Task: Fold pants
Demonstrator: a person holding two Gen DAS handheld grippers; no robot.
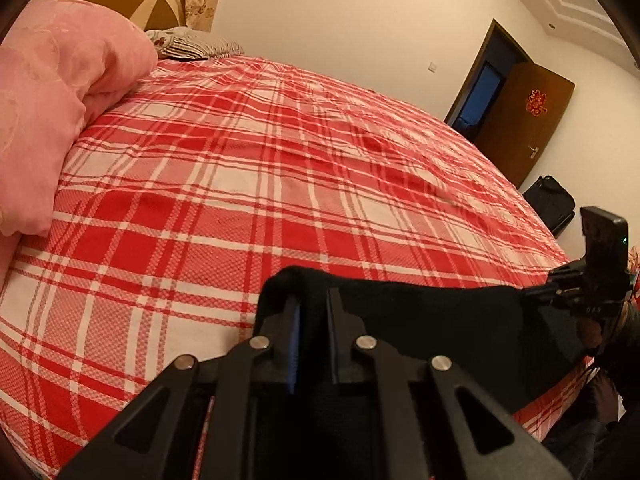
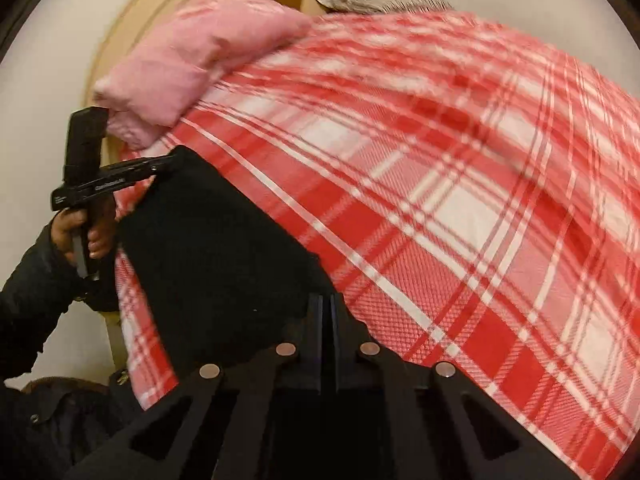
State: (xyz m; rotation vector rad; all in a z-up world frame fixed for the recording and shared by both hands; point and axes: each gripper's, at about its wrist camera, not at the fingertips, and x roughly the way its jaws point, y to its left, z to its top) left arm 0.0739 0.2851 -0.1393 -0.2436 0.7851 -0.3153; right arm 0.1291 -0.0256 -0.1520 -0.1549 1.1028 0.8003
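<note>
Black pants hung taut betw. both tools above the plaid bed: left tool and right tool each clamped on fabric, long axis running tool-to-tool.

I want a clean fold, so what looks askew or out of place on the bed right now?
Nothing stands out. The black pants hang stretched between the left tool and the right tool, each shut on an edge, above the red plaid bedsheet. A pink quilt lies bunched near the headboard.
</note>
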